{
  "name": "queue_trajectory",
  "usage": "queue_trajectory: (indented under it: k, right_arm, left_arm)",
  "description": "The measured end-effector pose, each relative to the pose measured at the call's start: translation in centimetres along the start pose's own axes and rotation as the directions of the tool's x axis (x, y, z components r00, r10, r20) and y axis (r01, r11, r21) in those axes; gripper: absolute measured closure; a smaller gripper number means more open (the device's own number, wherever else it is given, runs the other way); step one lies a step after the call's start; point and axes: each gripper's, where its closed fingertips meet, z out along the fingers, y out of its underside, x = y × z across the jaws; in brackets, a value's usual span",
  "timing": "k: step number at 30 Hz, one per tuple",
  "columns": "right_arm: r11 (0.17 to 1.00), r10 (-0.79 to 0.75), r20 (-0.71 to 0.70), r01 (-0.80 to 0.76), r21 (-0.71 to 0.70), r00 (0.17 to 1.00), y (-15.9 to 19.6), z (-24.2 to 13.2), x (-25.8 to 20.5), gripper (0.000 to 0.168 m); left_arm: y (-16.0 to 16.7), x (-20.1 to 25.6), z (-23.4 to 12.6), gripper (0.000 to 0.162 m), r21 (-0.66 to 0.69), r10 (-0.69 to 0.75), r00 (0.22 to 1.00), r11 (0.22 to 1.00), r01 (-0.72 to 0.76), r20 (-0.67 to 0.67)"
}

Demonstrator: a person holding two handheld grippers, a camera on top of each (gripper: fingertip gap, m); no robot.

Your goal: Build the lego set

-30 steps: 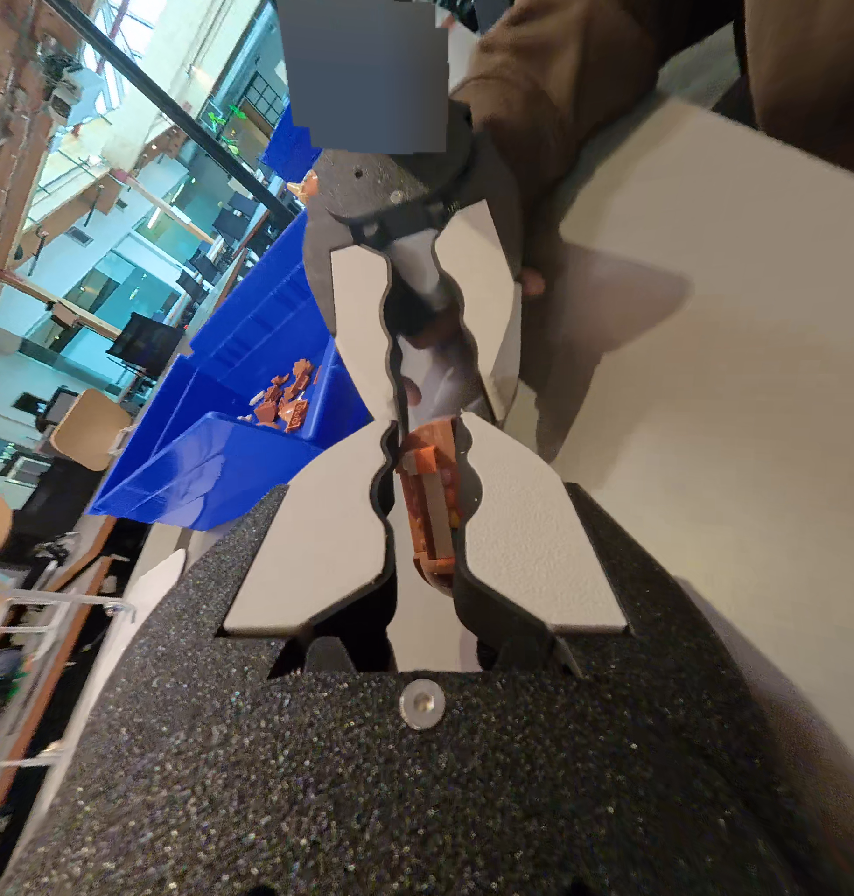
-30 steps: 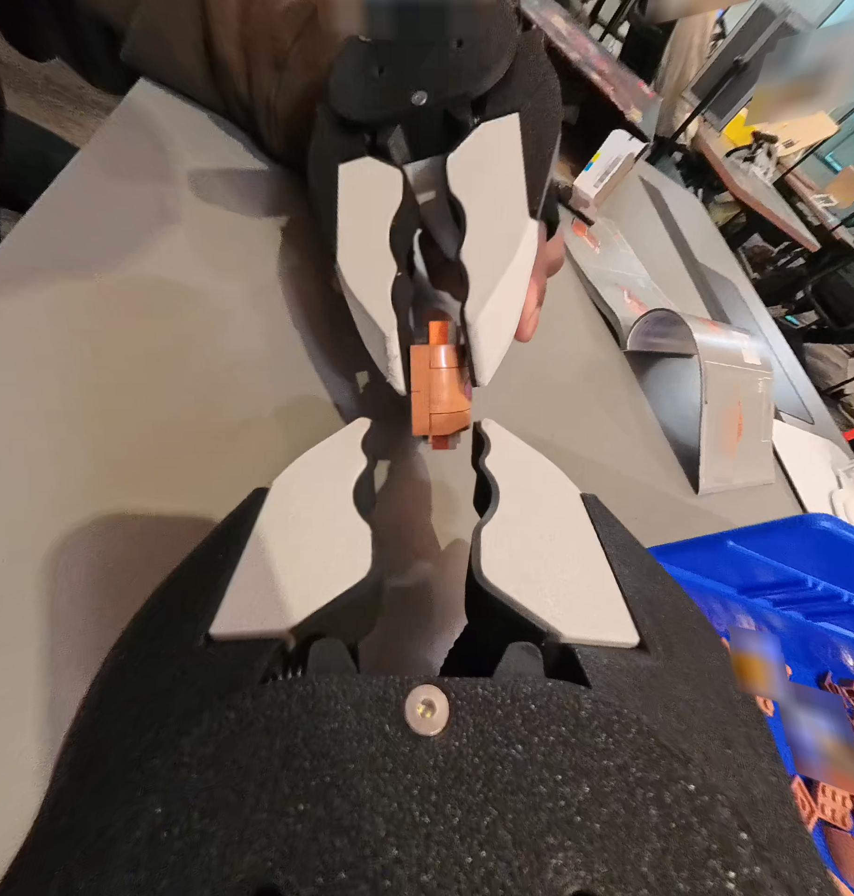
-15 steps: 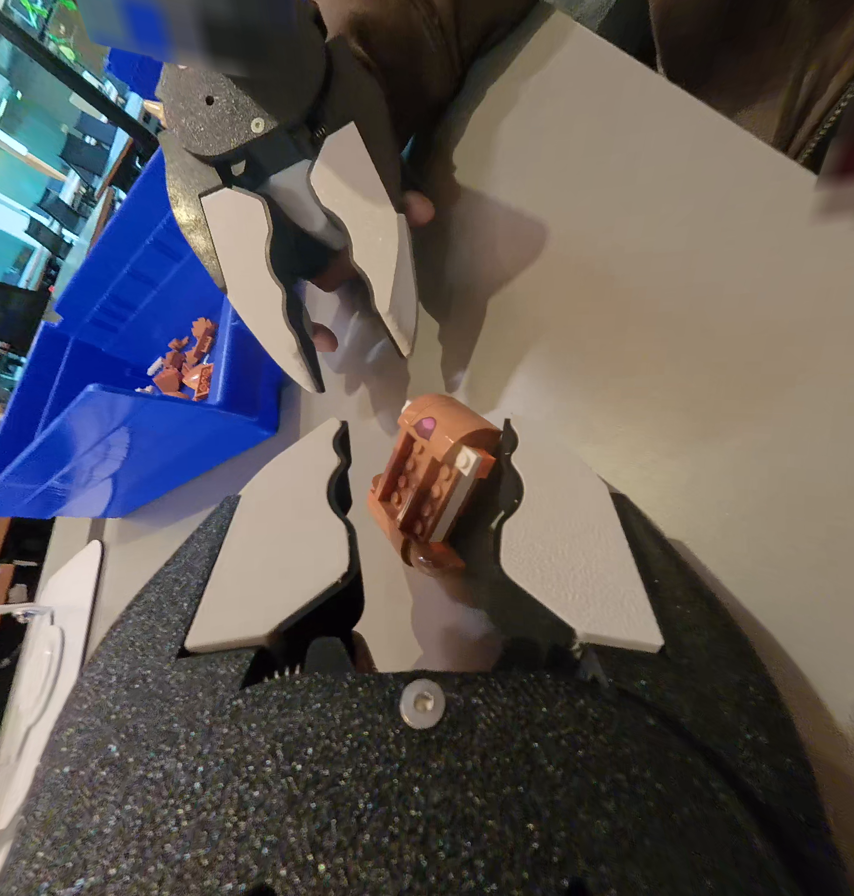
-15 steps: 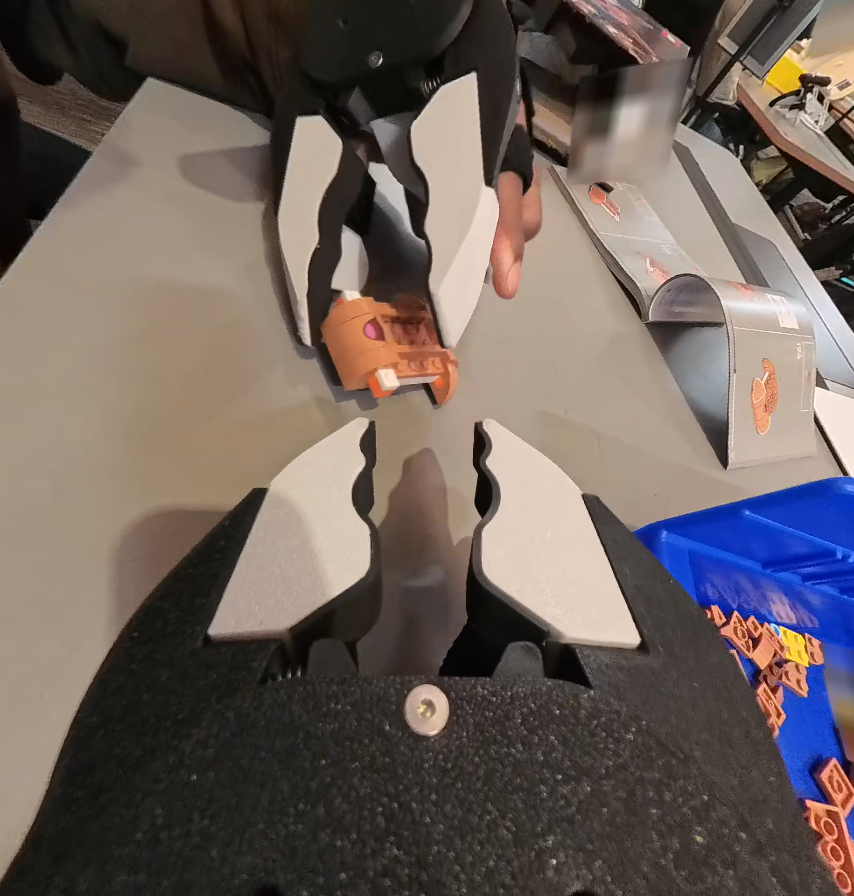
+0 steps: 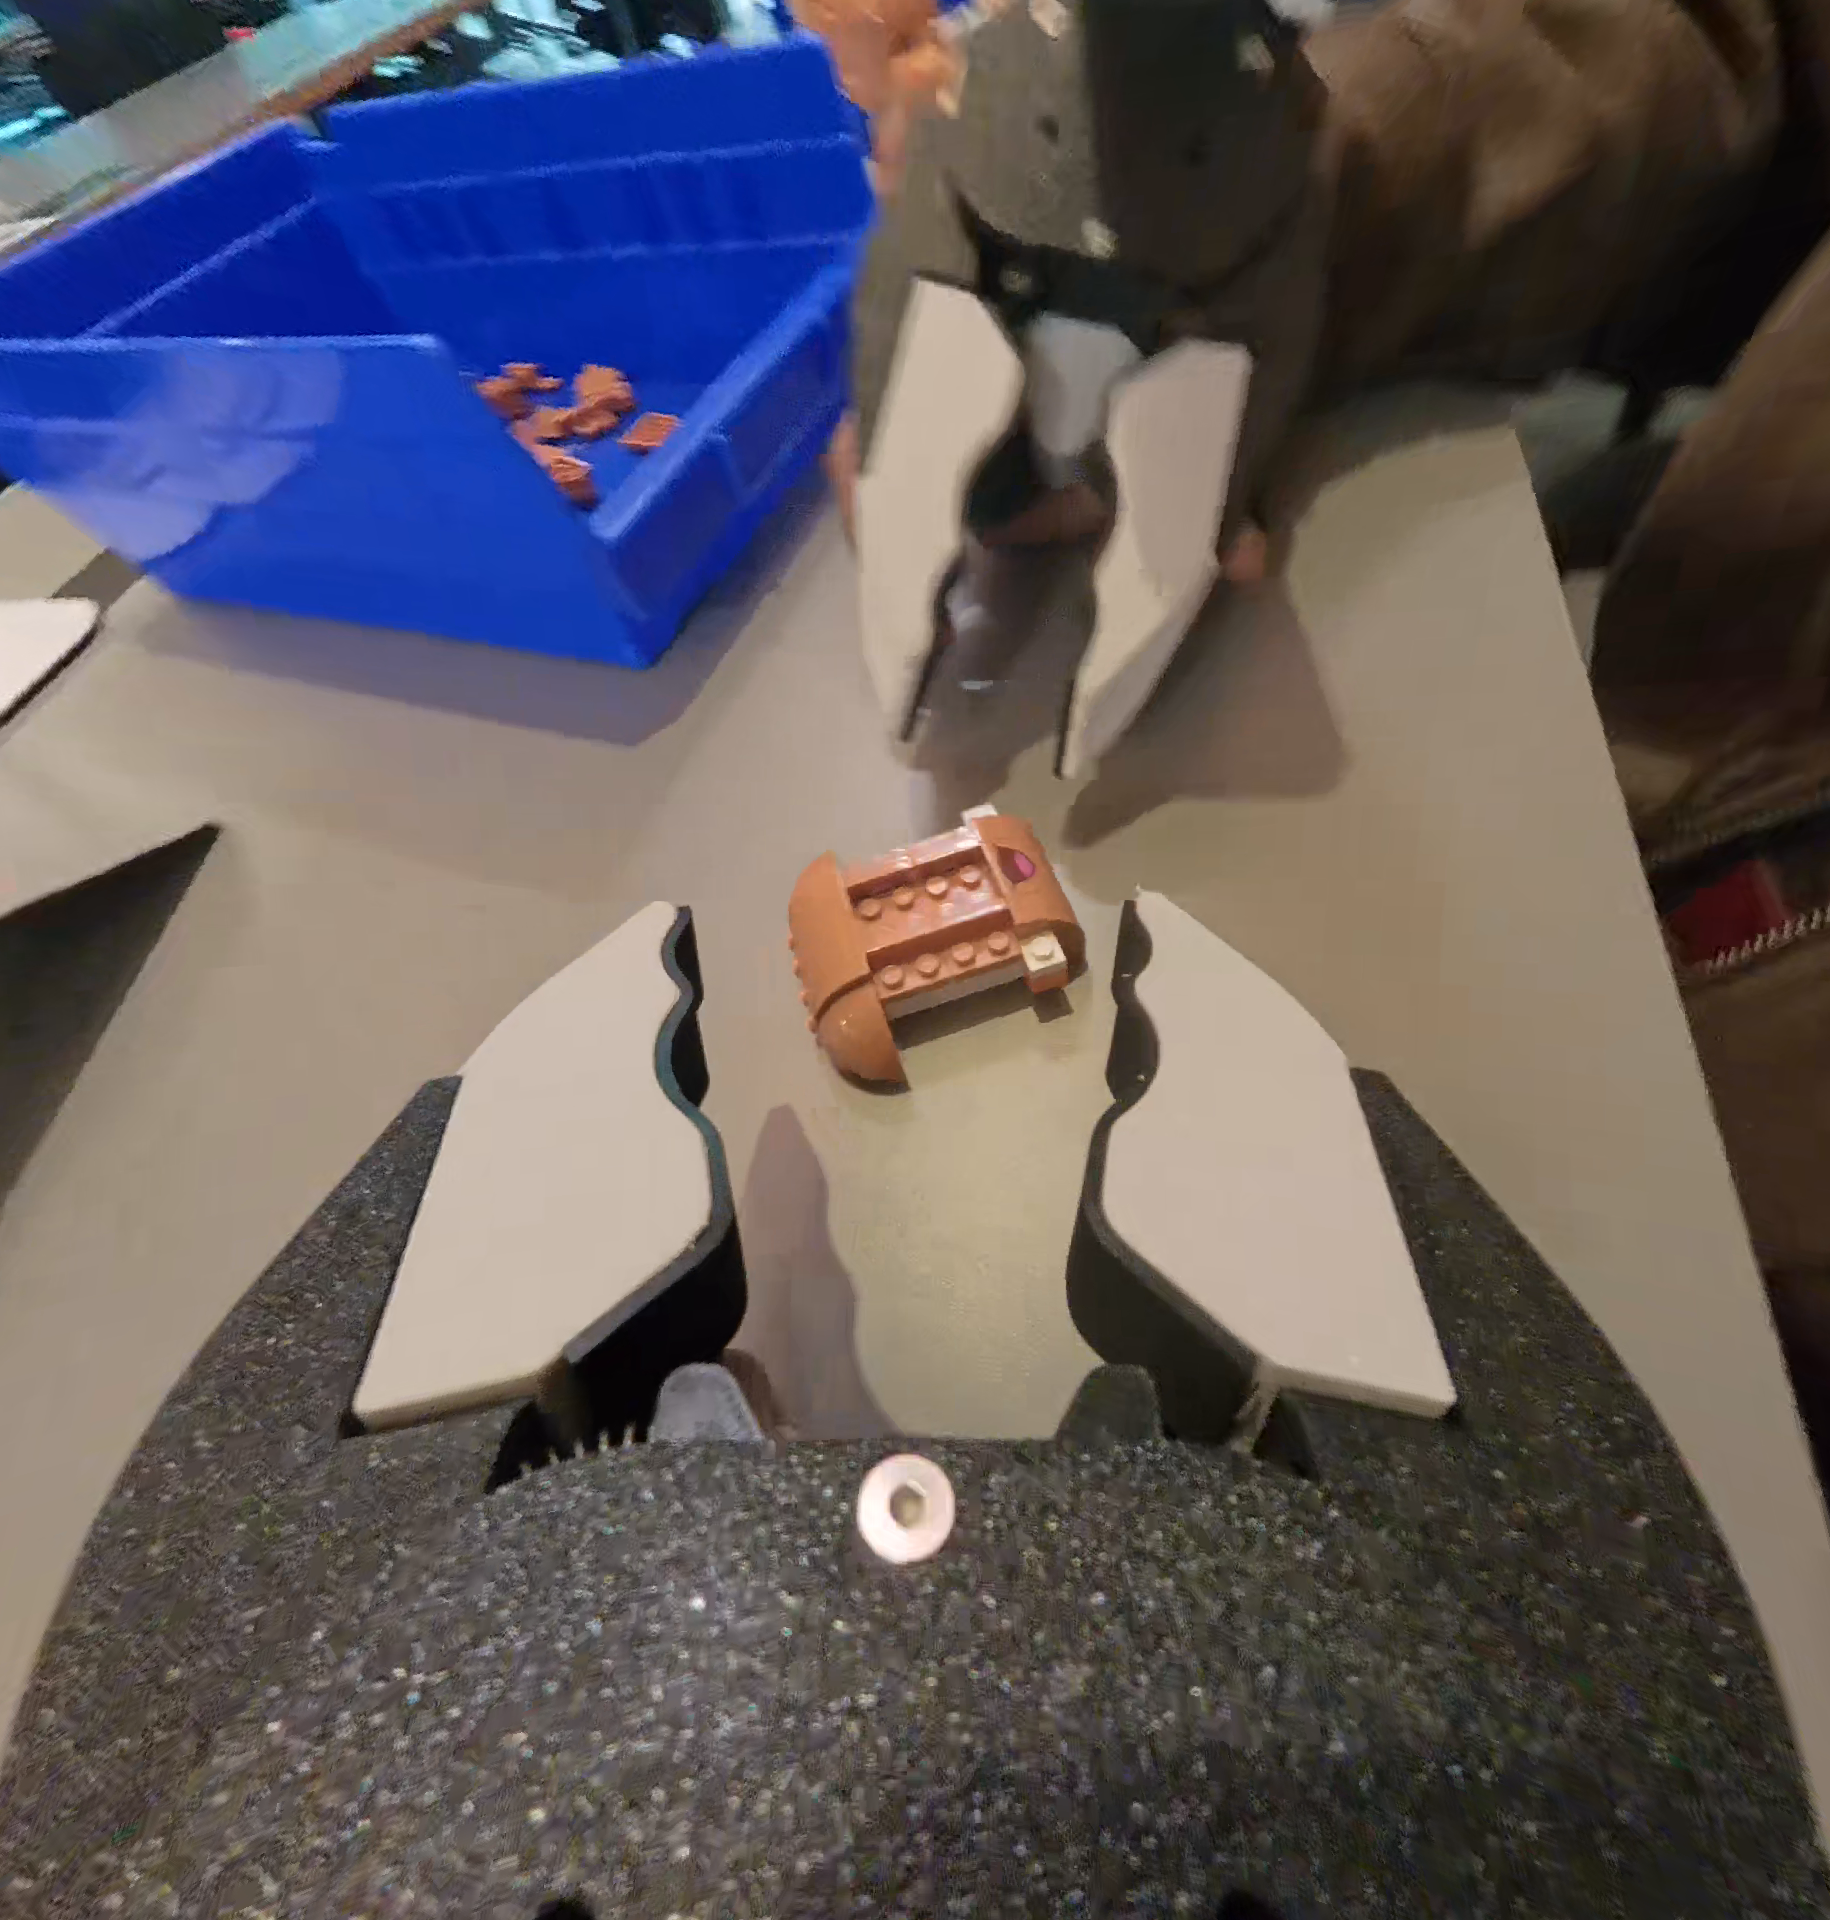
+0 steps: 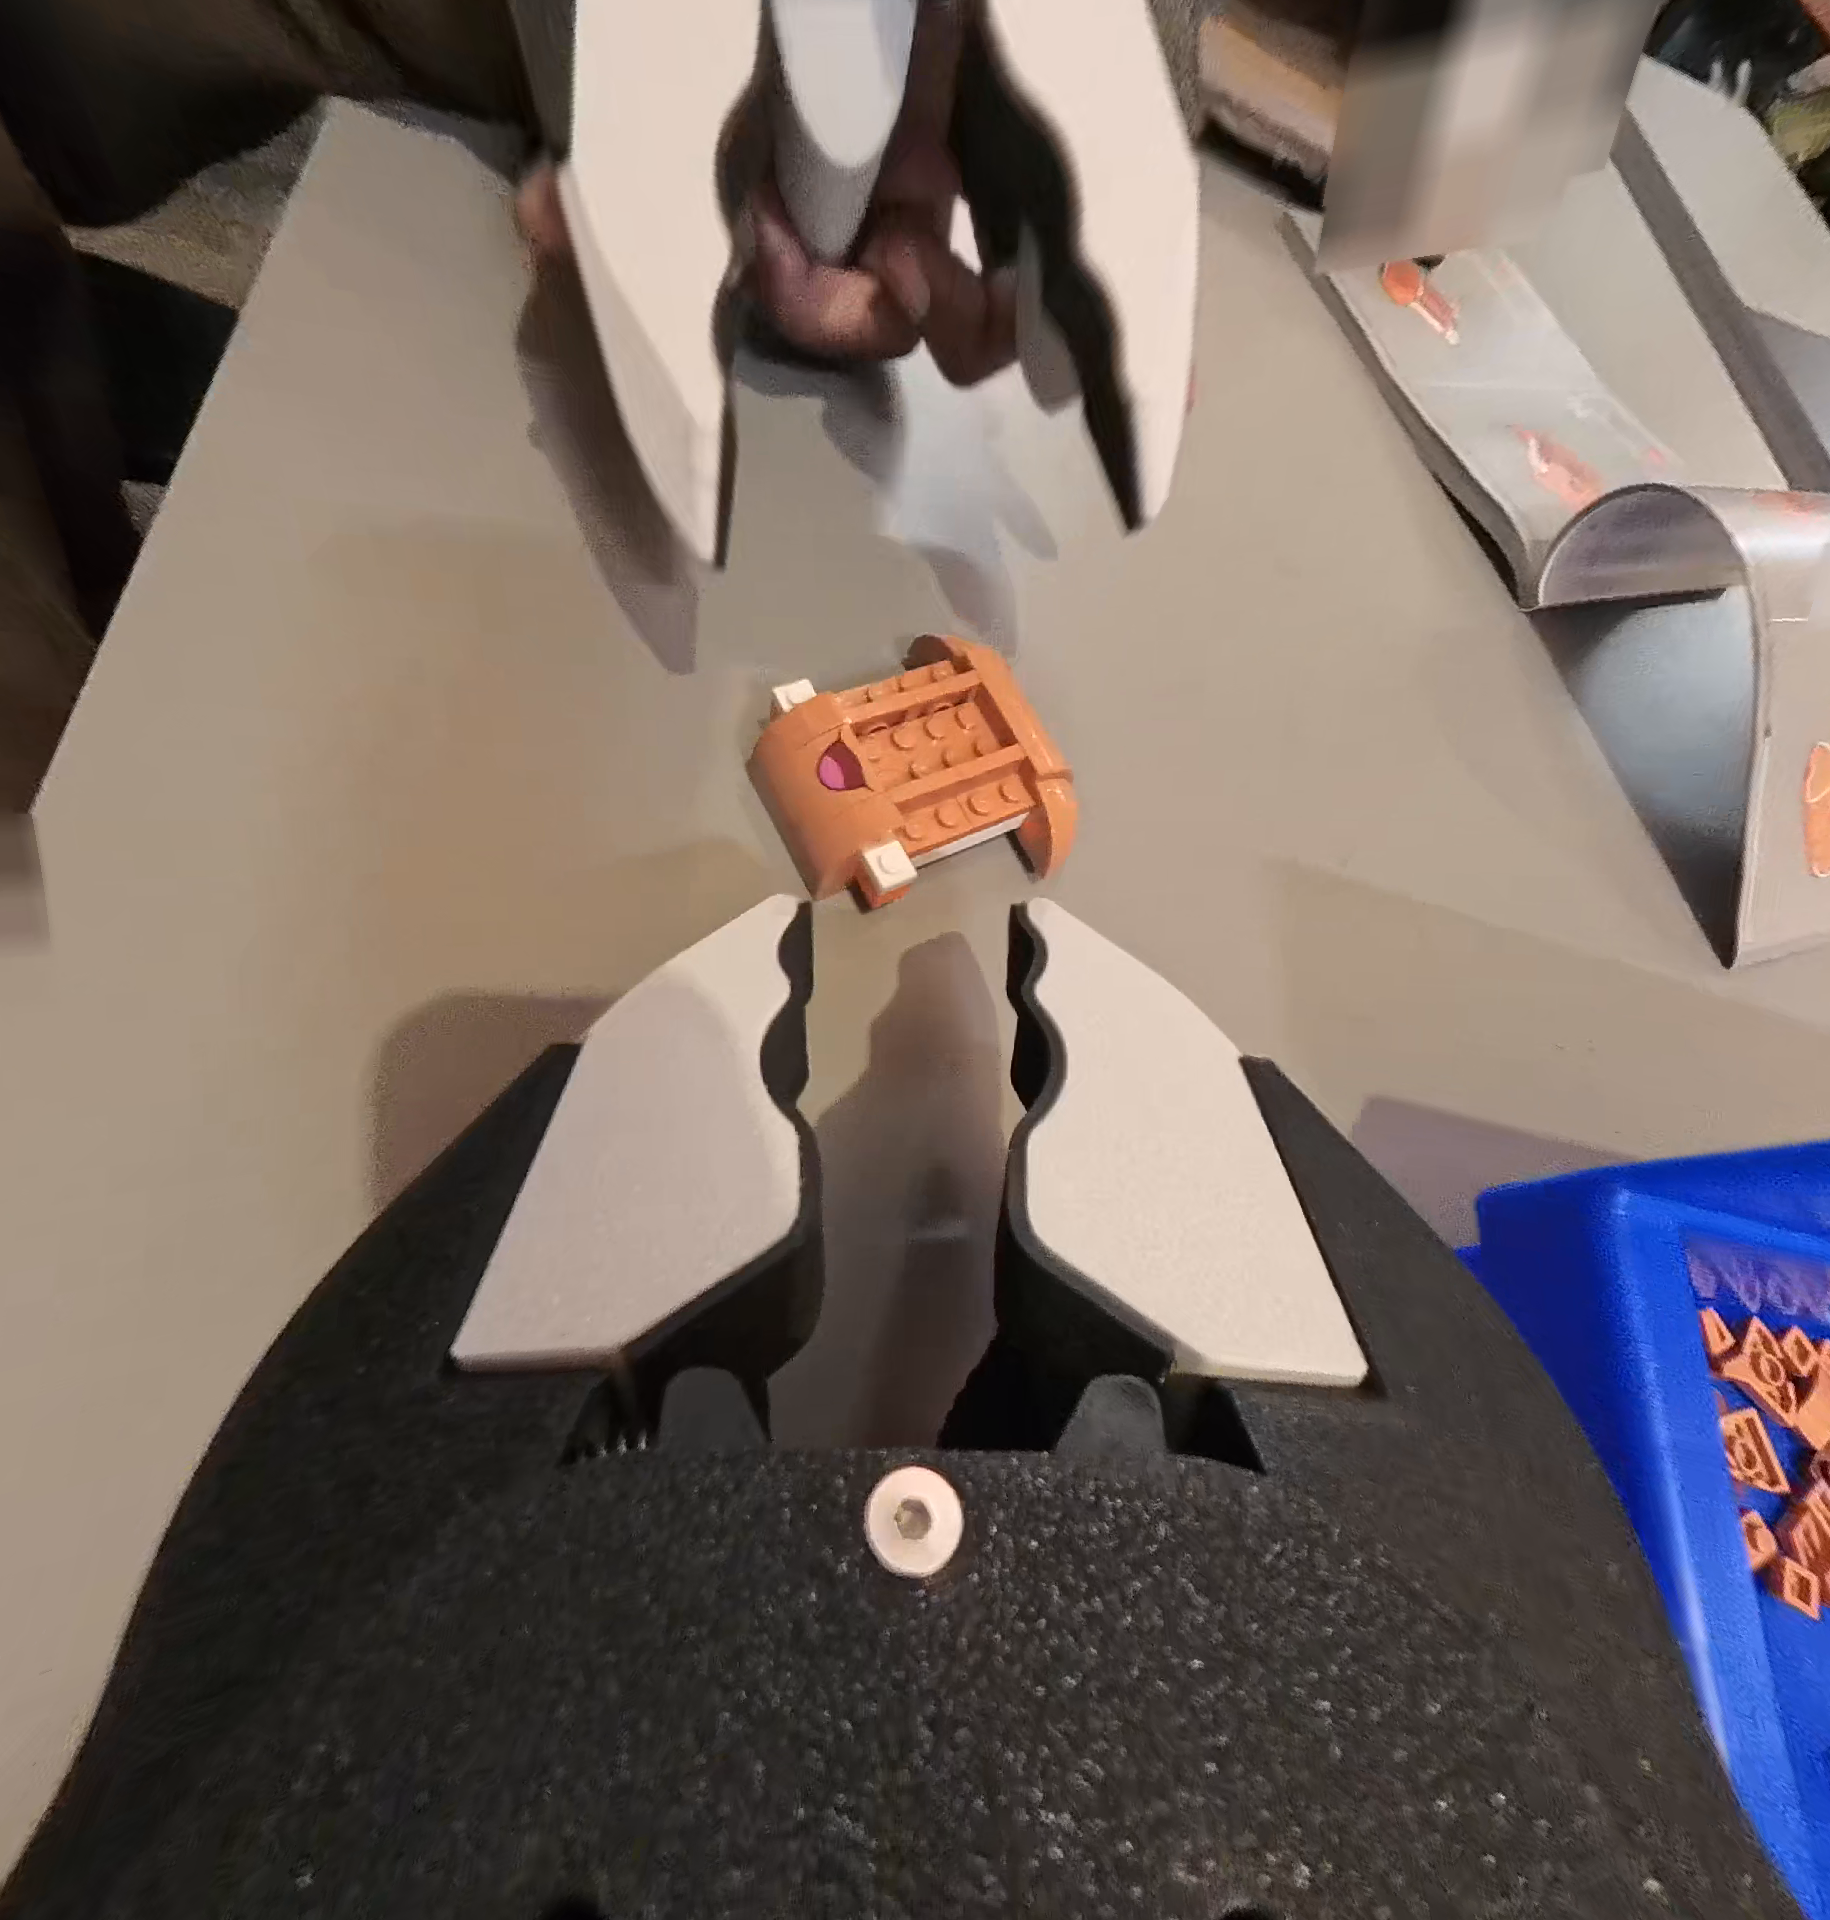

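A brown Lego assembly (image 5: pixel 932 956) with studs up, a pink spot and small white pieces lies on the grey table (image 5: pixel 423 914), free of both grippers. My left gripper (image 5: pixel 906 920) is open and empty, its fingertips either side of the assembly's near end without touching. My right gripper (image 6: pixel 906 909) is open and empty, just short of the assembly (image 6: pixel 911 769). The two grippers face each other across it: the right gripper (image 5: pixel 984 748) shows beyond it in the left wrist view, the left gripper (image 6: pixel 916 540) in the right wrist view.
A blue bin (image 5: pixel 371 520) holding several loose brown bricks (image 5: pixel 568 416) stands at the far left; it also shows in the right wrist view (image 6: pixel 1617 1403). An open instruction booklet (image 6: pixel 1669 540) lies curled to the right. The person's brown sleeves are behind the grippers.
The left gripper held the assembly in the air, then lowered it, opened and let it go onto the table. Both grippers have drawn back from it.
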Motion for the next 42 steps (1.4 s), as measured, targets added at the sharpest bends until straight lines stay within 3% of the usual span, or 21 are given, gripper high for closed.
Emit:
queue_trajectory:
  k: [4, 7, 10, 14, 21, 28, 33, 38, 42]
  right_arm:
    - [0.997, -0.031, -0.024, 0.029, -0.066, 0.999, -0.1, 1.4, -0.5, 0.143]
    - [0.996, -0.022, -0.038, 0.019, -0.082, 0.999, -0.8, 2.6, -0.5, 0.147]
    - [0.996, 0.003, -0.057, -0.008, -0.092, 0.998, -1.7, 3.9, -0.1, 0.148]
    - [0.995, 0.033, -0.072, -0.040, -0.088, 0.997, -2.8, 5.6, 0.6, 0.148]
    - [0.995, 0.055, -0.046, -0.058, -0.078, 0.997, -3.5, 7.1, 1.9, 0.142]
    - [0.968, 0.239, 0.014, -0.239, 0.075, 0.971, -4.4, 5.6, 3.7, 0.138]
    - [0.946, 0.310, 0.054, -0.314, 0.080, 0.949, -4.4, 5.7, 4.3, 0.135]
    - [0.903, 0.403, 0.088, -0.412, 0.121, 0.911, -4.7, 5.4, 5.4, 0.134]
    - [0.871, 0.452, 0.120, -0.466, 0.153, 0.884, -4.8, 5.0, 5.8, 0.134]
  left_arm:
    - [-1.3, -2.0, -2.2, 0.090, 0.156, -0.220, 0.968, 0.967, 0.200, 0.123]
    - [-1.3, -4.2, -3.7, 0.096, 0.262, -0.395, 0.900, 0.902, 0.343, 0.182]
    - [-0.9, -6.0, -5.2, 0.099, 0.367, -0.560, 0.810, 0.800, 0.474, 0.174]
    - [-0.5, -7.2, -6.8, 0.103, 0.450, -0.669, 0.730, 0.700, 0.554, 0.142]
    - [-0.2, -7.4, -7.5, 0.104, 0.478, -0.692, 0.705, 0.676, 0.561, 0.151]
    - [-0.1, -7.3, -8.0, 0.104, 0.509, -0.715, 0.688, 0.641, 0.574, 0.125]
    - [-0.1, -7.2, -8.5, 0.105, 0.536, -0.747, 0.660, 0.590, 0.604, 0.079]
    - [-0.2, -6.2, -7.7, 0.106, 0.485, -0.720, 0.689, 0.632, 0.605, 0.078]
    - [-0.2, -6.3, -8.2, 0.106, 0.508, -0.734, 0.676, 0.606, 0.612, 0.061]
